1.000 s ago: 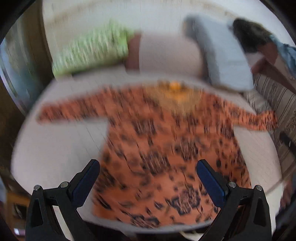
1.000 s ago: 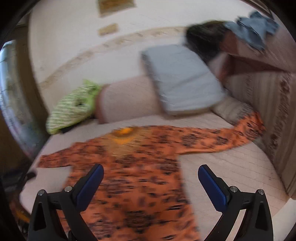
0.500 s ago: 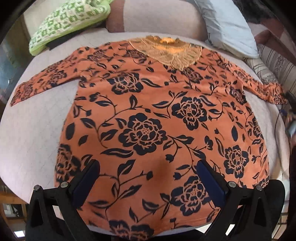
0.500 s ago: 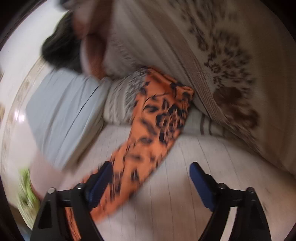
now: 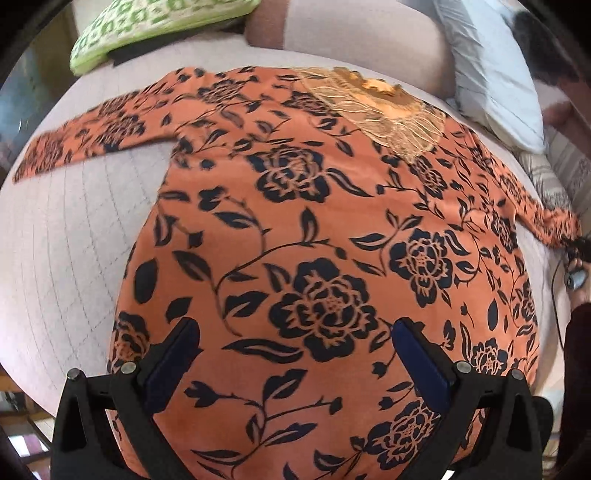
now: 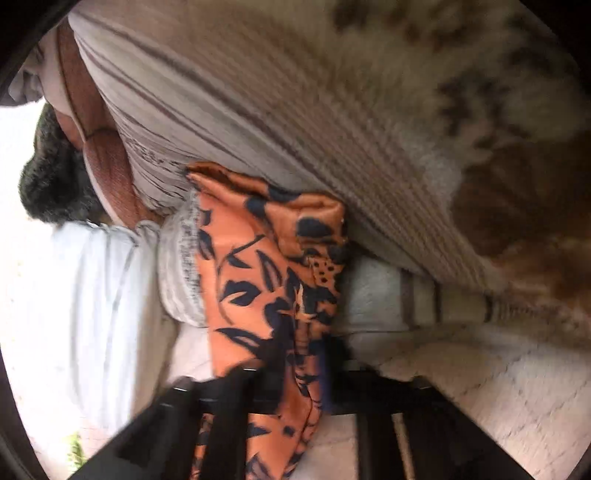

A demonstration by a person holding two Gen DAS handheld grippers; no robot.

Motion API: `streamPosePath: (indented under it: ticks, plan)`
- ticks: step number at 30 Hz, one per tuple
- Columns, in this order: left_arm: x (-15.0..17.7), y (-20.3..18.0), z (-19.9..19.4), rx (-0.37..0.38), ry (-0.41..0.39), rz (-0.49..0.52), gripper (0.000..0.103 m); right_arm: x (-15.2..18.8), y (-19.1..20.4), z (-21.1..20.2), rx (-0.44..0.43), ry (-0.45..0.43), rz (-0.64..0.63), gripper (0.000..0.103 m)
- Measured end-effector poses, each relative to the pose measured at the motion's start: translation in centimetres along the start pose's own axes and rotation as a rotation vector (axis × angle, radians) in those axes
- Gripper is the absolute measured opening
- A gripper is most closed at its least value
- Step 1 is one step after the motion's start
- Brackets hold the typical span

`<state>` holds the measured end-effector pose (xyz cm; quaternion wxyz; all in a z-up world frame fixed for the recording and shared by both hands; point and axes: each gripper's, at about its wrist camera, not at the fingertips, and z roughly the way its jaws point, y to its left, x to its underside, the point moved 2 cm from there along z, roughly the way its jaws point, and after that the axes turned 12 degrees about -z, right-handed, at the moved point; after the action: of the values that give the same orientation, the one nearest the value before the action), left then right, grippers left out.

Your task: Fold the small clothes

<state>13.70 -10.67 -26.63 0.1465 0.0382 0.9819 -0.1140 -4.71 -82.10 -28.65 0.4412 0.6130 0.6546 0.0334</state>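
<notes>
Orange floral top (image 5: 325,258) is lying flat, front up, on the pale quilted bed (image 5: 66,240), sleeves spread out to both sides. Green patterned pillow (image 5: 155,26) and grey pillow (image 5: 491,70) are sitting at the head; a striped beige blanket (image 6: 332,110) is bunching along the right edge. I'm holding my left gripper (image 5: 295,354) over the lower body of the top, jaws spread wide, nothing between them. My right gripper (image 6: 295,369) is clamping the right sleeve (image 6: 258,280) near its cuff, jaws closed on the fabric, beside the blanket.
</notes>
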Motion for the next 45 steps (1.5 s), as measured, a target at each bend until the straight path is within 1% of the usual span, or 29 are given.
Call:
streamPosePath:
  ticks: [2,3,5,7,10,14,17,18,19,21,23,24,25,26,27,28,29,31,33,34,35,37,38,41,42,43,44,45]
  plan:
    - [0.1,0.8,-0.2,0.010,0.002,-0.016,0.103,-0.2,0.6,-1.5,-0.043,-0.029,0.004,0.005]
    - [0.1,1.4,-0.4,0.018,-0.001,-0.028,0.103,-0.6,1.3,-2.5,-0.086,-0.037,0.003,0.005]
    - [0.1,2.4,-1.0,0.033,-0.017,-0.044,0.103,-0.5,3.0,-3.7,-0.136,-0.043,-0.014,0.005]
    - [0.1,3.3,-1.6,0.039,-0.034,-0.063,0.103,-0.6,5.7,-5.6,-0.199,-0.035,-0.058,0.005]
    - [0.1,5.0,-2.6,0.037,-0.059,-0.088,0.103,0.3,10.6,-8.1,-0.281,-0.021,-0.143,0.005]
    - [0.4,7.0,-3.9,0.025,-0.093,-0.085,0.103,4.5,18.9,-11.4,-0.400,0.035,-0.300,0.005]
    - [0.7,8.9,-4.8,0.010,-0.117,-0.083,0.103,11.0,26.0,-12.5,-0.477,0.115,-0.445,0.005]
    - [0.7,9.7,-5.2,0.004,-0.128,-0.090,0.103,14.1,28.8,-12.8,-0.508,0.153,-0.496,0.005]
    - [0.8,10.4,-5.5,0.001,-0.135,-0.097,0.103,16.0,30.4,-12.8,-0.523,0.175,-0.524,0.005]
    - [0.8,12.1,-6.2,-0.008,-0.151,-0.117,0.103,21.9,34.5,-12.8,-0.568,0.244,-0.604,0.005]
    - [0.9,13.9,-6.9,-0.025,-0.167,-0.138,0.103,27.9,38.2,-12.0,-0.589,0.319,-0.672,0.005]
    - [0.9,14.6,-7.1,-0.030,-0.171,-0.146,0.103,31.0,39.6,-11.6,-0.591,0.368,-0.702,0.006]
    - [0.9,15.2,-7.3,-0.038,-0.175,-0.155,0.103,32.9,41.2,-11.0,-0.586,0.410,-0.732,0.009]
    - [0.9,15.9,-7.5,-0.046,-0.180,-0.166,0.103,36.5,42.7,-10.8,-0.563,0.466,-0.792,0.009]
    - [0.9,16.7,-7.7,-0.054,-0.184,-0.181,0.103,39.3,43.7,-10.8,-0.542,0.505,-0.853,0.010]
    - [0.9,17.3,-7.9,-0.059,-0.186,-0.193,0.103,42.3,43.6,-11.3,-0.516,0.534,-0.921,0.010]
    - [0.9,17.8,-8.0,-0.063,-0.188,-0.207,0.103,45.9,44.6,-11.8,-0.488,0.566,-1.039,0.010]
    - [0.8,18.5,-8.3,-0.067,-0.196,-0.233,0.103,50.4,45.0,-13.3,-0.465,0.564,-1.219,0.010]
    - [0.6,18.7,-8.6,-0.066,-0.202,-0.246,0.103,53.9,44.6,-14.7,-0.437,0.505,-1.424,0.010]
    - [0.4,18.6,-8.7,-0.065,-0.203,-0.246,0.103,54.8,44.0,-15.4,-0.455,0.501,-1.489,0.010]
    - [0.3,18.3,-8.8,-0.063,-0.207,-0.242,0.103,55.1,43.5,-16.1,-0.484,0.514,-1.526,0.010]
    - [-0.3,17.5,-9.1,-0.061,-0.223,-0.223,0.103,54.2,41.2,-17.3,-0.564,0.547,-1.551,0.010]
    - [-0.8,17.0,-9.2,-0.060,-0.231,-0.212,0.103,53.2,39.9,-17.3,-0.584,0.552,-1.554,0.011]
    - [-3.1,14.7,-9.5,-0.045,-0.272,-0.183,0.103,49.3,35.9,-17.6,-0.570,0.556,-1.516,0.011]
    - [-3.7,14.0,-9.5,-0.040,-0.284,-0.176,0.103,46.8,34.2,-17.2,-0.562,0.562,-1.465,0.011]
    - [-4.5,13.2,-9.5,-0.031,-0.295,-0.168,0.103,45.3,33.0,-16.8,-0.548,0.562,-1.429,0.011]
    - [-5.7,11.9,-9.2,-0.020,-0.306,-0.150,0.103,42.9,31.4,-16.7,-0.511,0.557,-1.376,0.011]
    - [-6.9,10.7,-8.6,-0.013,-0.310,-0.126,0.103,41.2,30.1,-16.3,-0.479,0.553,-1.333,0.011]
